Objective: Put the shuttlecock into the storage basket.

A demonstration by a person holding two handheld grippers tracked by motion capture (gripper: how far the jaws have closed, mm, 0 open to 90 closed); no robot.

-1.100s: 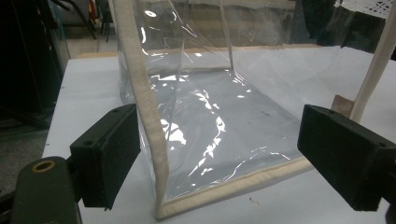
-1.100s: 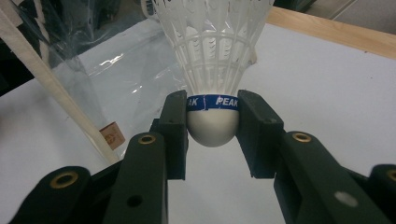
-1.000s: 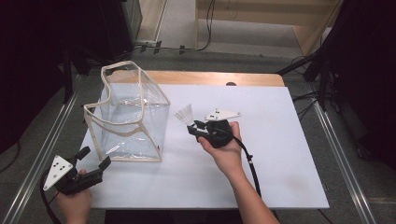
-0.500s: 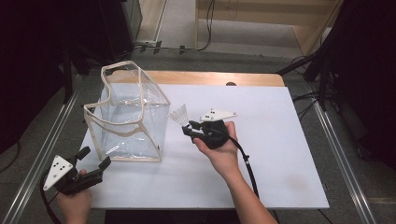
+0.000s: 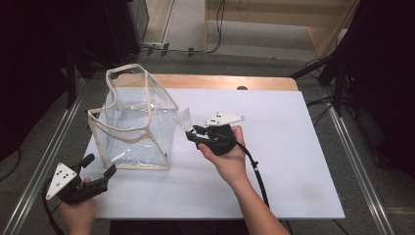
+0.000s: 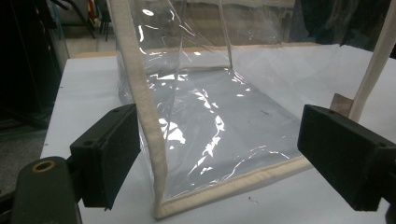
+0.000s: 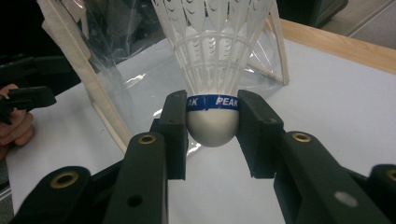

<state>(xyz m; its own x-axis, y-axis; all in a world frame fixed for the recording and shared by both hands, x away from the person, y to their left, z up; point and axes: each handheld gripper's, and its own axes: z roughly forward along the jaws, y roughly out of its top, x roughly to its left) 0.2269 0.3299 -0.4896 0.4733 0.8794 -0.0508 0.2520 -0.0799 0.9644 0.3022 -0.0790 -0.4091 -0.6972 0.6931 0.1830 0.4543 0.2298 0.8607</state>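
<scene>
Right gripper (image 5: 192, 133) has crept a little toward 10 o'clock over the last second, so the shuttlecock (image 7: 212, 70) now sits just beside the clear bag's (image 5: 134, 122) right wall, not yet above the open top. Jaws are clamped on the cork base, feathers pointing toward the bag. Looks like the drop-in is next; it needs lift first. Left gripper (image 5: 100, 166) idles unclenched at the bag's 7 o'clock, holding nothing. Count: one shuttlecock, one bag, two grippers.
</scene>
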